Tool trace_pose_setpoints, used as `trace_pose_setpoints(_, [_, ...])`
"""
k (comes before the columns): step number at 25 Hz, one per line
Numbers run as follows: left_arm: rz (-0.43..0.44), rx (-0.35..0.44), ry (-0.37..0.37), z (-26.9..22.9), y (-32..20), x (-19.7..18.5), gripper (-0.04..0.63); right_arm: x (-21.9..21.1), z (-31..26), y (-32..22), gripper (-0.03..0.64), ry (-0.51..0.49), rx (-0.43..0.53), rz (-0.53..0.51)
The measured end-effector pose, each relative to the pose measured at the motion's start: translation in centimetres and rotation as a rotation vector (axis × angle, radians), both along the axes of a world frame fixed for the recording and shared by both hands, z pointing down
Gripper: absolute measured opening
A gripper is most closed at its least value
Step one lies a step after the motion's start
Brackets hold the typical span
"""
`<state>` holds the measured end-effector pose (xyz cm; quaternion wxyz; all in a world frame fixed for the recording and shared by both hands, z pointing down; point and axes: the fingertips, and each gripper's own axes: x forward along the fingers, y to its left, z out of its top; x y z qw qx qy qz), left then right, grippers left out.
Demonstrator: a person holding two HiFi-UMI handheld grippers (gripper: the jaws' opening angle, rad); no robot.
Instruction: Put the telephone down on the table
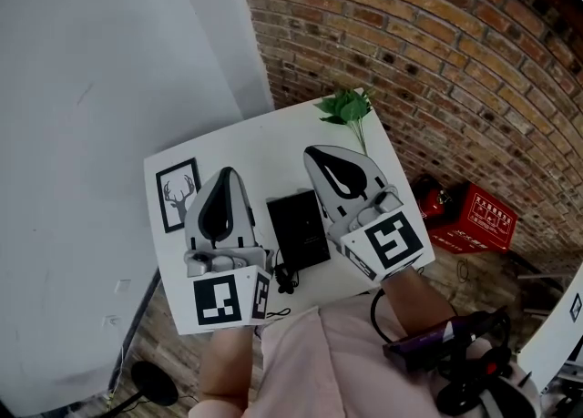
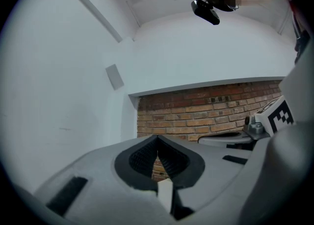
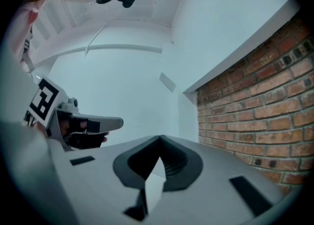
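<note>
The black telephone [image 1: 298,229] lies flat on the white table [image 1: 264,138], its cord trailing toward the near edge. My left gripper [image 1: 226,171] hovers above the table just left of the telephone, jaws shut with nothing in them. My right gripper [image 1: 311,151] hangs just right of the telephone, also shut and empty. In the left gripper view the left gripper [image 2: 157,139] points level at a brick wall with its tips meeting, and the right gripper's body [image 2: 267,121] shows at the right edge. In the right gripper view the right gripper [image 3: 159,139] is shut too, with the left gripper's body [image 3: 73,121] at the left.
A framed deer picture [image 1: 178,193] stands on the table's left side and a green plant sprig [image 1: 346,108] at its far right corner. A red crate [image 1: 478,218] sits on the floor by the brick wall [image 1: 437,52]. A white wall [image 1: 100,88] is at the left.
</note>
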<state>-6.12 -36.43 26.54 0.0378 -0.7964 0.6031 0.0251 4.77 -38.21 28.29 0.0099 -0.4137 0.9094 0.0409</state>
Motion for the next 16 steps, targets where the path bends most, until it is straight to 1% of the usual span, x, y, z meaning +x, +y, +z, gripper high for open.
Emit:
trace_pose_setpoints(5, [0.003,-0.017,-0.002,0.6,0.2,0.1,0.0,-0.1,0.2,0.2,0.003,0.007,-0.003,0.006])
trace_pose_setpoints(16, [0.009,-0.027,-0.012,1.3,0.3,0.2,0.0,-0.3,0.3,0.1,0.003,0.008,0.001,0.011])
